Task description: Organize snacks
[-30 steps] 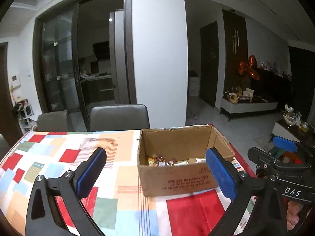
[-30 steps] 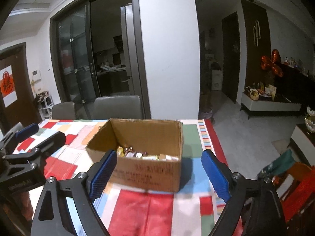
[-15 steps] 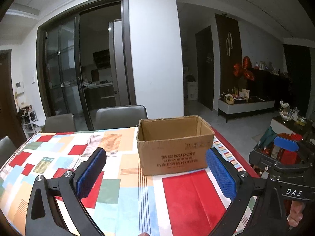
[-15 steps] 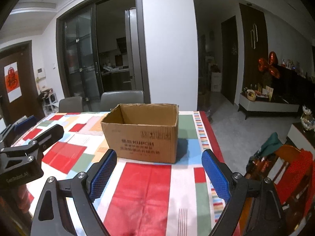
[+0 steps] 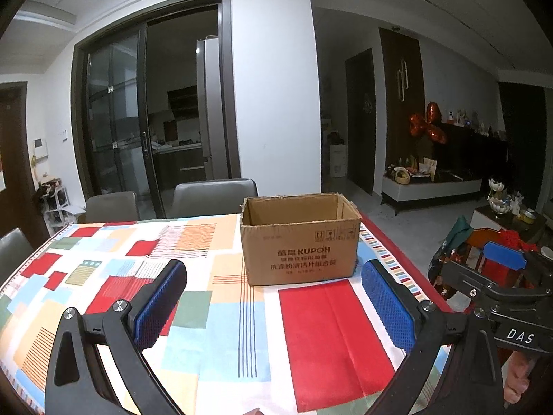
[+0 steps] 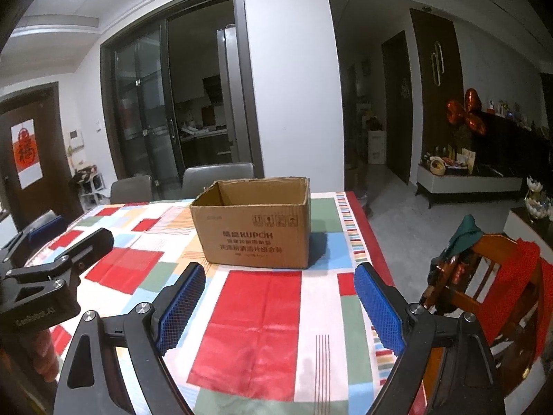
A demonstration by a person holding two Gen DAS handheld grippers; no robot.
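Left wrist view: the left gripper [image 5: 273,297] hangs with its blue pads spread wide and empty, well short of the cardboard box [image 5: 300,242], which sits open-topped on the patchwork tablecloth [image 5: 103,276]. The right gripper [image 6: 280,306] is just as wide and empty, near the box's printed face, with a wooden chair [image 6: 484,276] off beyond the box's right side.

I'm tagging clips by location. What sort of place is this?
Most likely a home dining area: a dining table under a patchwork cloth, grey chairs behind it, and glass sliding doors opening to a kitchen.
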